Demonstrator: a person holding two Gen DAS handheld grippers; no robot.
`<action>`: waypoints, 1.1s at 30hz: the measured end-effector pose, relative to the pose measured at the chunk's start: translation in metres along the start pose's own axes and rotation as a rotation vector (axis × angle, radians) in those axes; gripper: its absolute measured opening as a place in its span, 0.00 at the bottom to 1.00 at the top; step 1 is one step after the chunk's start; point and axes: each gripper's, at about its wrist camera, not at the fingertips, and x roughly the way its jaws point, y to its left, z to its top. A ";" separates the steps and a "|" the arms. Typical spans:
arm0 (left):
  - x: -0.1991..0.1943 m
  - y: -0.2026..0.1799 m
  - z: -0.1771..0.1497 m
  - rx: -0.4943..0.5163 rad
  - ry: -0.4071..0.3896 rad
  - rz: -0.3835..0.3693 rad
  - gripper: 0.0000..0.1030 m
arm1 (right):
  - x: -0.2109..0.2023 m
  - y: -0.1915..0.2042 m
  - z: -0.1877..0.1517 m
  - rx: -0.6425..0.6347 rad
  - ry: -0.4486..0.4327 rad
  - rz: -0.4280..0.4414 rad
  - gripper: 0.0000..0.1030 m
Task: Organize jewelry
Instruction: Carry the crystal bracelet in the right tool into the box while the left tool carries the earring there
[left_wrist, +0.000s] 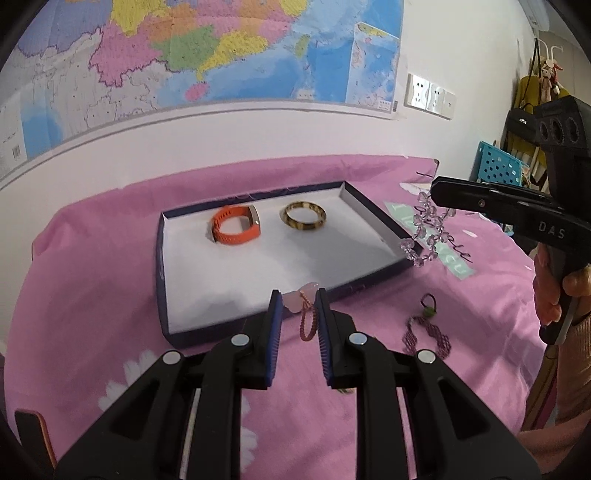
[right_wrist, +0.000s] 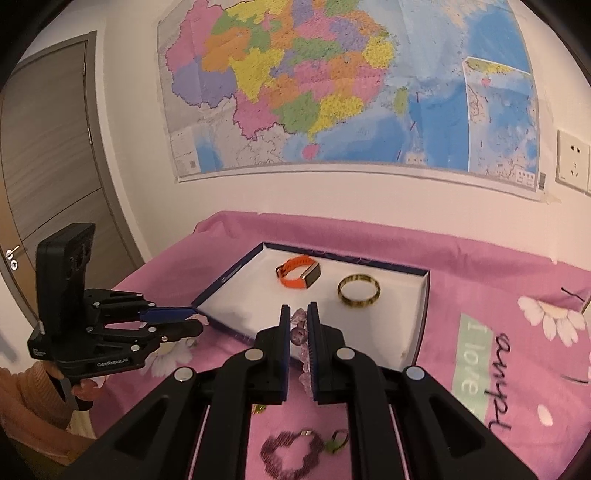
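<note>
Both grippers carry a piece of jewelry toward the tray (left_wrist: 162, 258), which lies on the pink cloth (left_wrist: 92, 295) and already holds an orange watch band (left_wrist: 236, 225) and a brown-gold bangle (left_wrist: 303, 215). The left gripper (left_wrist: 298, 306) pinches a pink pendant with a woven cord (left_wrist: 308, 314) between its fingers, just at the near rim of the tray. The right gripper (right_wrist: 298, 325) is closed on a bracelet of clear violet beads (right_wrist: 301, 336), which hangs down beside the tray's right edge in the left wrist view. A dark purple woven bracelet (left_wrist: 428, 332) with a green bead waits on the cloth, not yet collected. The step in hand seems to be the placing. Next, each gripper probably needs to move over a free white area of the tray, descend, and open without touching the pieces already inside.
</note>
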 end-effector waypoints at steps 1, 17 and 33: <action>0.001 0.001 0.003 0.001 -0.004 0.005 0.18 | 0.003 -0.001 0.002 -0.001 -0.001 -0.006 0.07; 0.041 0.023 0.032 -0.002 0.000 0.041 0.18 | 0.060 -0.019 0.029 0.034 0.032 -0.020 0.07; 0.083 0.041 0.046 -0.031 0.053 0.079 0.18 | 0.105 -0.022 0.035 0.053 0.074 0.007 0.07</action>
